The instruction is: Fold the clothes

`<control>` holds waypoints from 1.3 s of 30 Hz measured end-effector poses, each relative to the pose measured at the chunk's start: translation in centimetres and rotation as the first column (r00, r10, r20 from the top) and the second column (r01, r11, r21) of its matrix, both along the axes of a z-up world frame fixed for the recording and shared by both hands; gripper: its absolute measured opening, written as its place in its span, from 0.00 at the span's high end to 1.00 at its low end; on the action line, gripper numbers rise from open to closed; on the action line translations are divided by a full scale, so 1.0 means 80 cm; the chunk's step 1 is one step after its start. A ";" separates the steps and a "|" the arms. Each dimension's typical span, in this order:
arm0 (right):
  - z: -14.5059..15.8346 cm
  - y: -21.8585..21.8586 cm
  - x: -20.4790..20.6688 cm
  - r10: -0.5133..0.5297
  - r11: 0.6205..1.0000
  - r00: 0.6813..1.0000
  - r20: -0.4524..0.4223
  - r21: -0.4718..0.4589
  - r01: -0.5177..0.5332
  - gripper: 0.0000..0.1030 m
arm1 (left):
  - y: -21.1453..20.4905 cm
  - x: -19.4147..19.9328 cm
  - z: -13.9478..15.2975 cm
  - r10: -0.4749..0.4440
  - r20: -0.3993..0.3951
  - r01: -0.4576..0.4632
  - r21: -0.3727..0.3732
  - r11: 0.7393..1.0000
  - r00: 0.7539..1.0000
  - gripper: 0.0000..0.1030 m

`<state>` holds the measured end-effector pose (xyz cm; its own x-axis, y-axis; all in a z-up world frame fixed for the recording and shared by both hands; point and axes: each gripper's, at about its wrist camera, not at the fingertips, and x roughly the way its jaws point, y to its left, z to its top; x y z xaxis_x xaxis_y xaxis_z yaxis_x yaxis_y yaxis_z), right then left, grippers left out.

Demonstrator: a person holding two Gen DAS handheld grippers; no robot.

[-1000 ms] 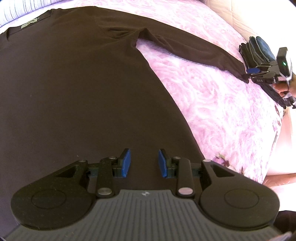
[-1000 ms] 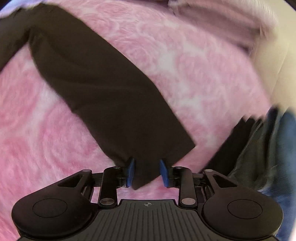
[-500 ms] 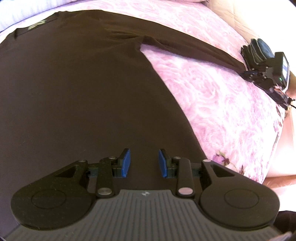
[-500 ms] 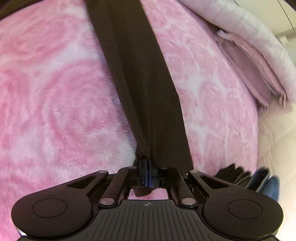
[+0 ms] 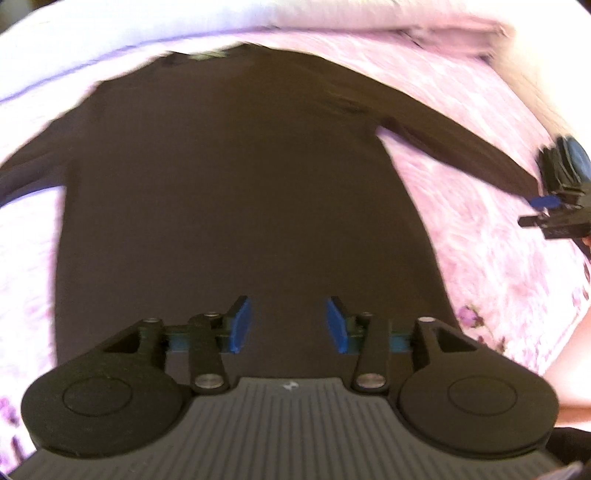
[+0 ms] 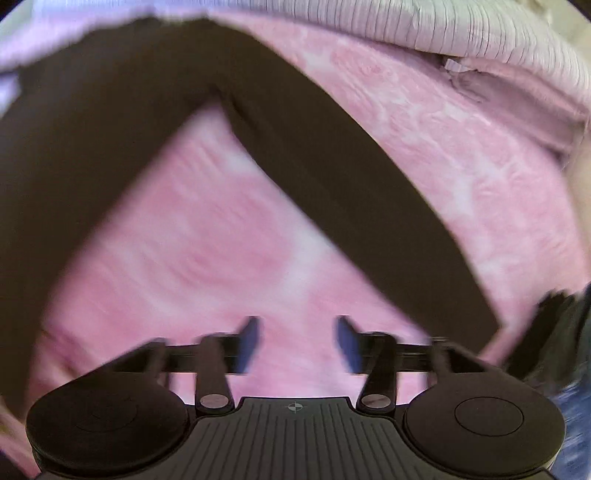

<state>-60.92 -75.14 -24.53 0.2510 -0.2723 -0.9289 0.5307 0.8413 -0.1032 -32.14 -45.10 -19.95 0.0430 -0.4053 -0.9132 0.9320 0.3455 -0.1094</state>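
A pink, rose-patterned bedspread [image 5: 491, 258] is covering the whole work surface, with a pale striped fabric [image 6: 461, 33] running along its far edge. A dark brown long-sleeved shirt [image 5: 236, 177] is lying flat on the bedspread, collar and label [image 5: 207, 55] pointing toward the far edge and hem toward the camera. Its 2 sleeves are spreading outward; the right sleeve [image 6: 351, 177] is stretching diagonally across open pink fabric toward a stack of folded dark and blue garments [image 6: 554, 339] at the right border. Between the shirt's body and that sleeve a broad triangle of bare bedspread is lying open; more bare bedspread is showing to the left of the shirt's body and beyond the sleeve.

The left gripper [image 5: 290, 325] is hanging over the lower middle of the shirt's body, near the hem; its jaws are opening, the blue pads [image 5: 242, 325] are standing apart, and nothing is caught between them. The right gripper [image 6: 297, 343] is hanging over the bare triangle, just beside the sleeve cuff, which is lying to its right; its jaws are opening too, with no cloth between them. In the left wrist view the right gripper [image 5: 554, 210] is appearing at the sleeve's end, beside the folded stack. Both views are motion-blurred.
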 end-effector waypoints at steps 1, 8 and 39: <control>0.014 0.014 0.011 -0.011 1.000 0.999 0.031 0.023 0.010 0.35 | 0.012 0.008 0.008 0.025 0.013 -0.025 -0.004 1.000 1.000 0.46; 0.111 0.078 0.111 -0.100 0.992 0.979 0.180 0.088 0.085 0.25 | 0.076 0.086 0.054 0.156 0.072 -0.156 -0.001 0.988 0.985 0.04; 0.267 0.345 0.289 -0.420 0.905 0.891 0.173 0.007 0.425 0.10 | 0.166 0.252 0.139 0.036 0.098 -0.023 -0.130 0.991 0.994 0.04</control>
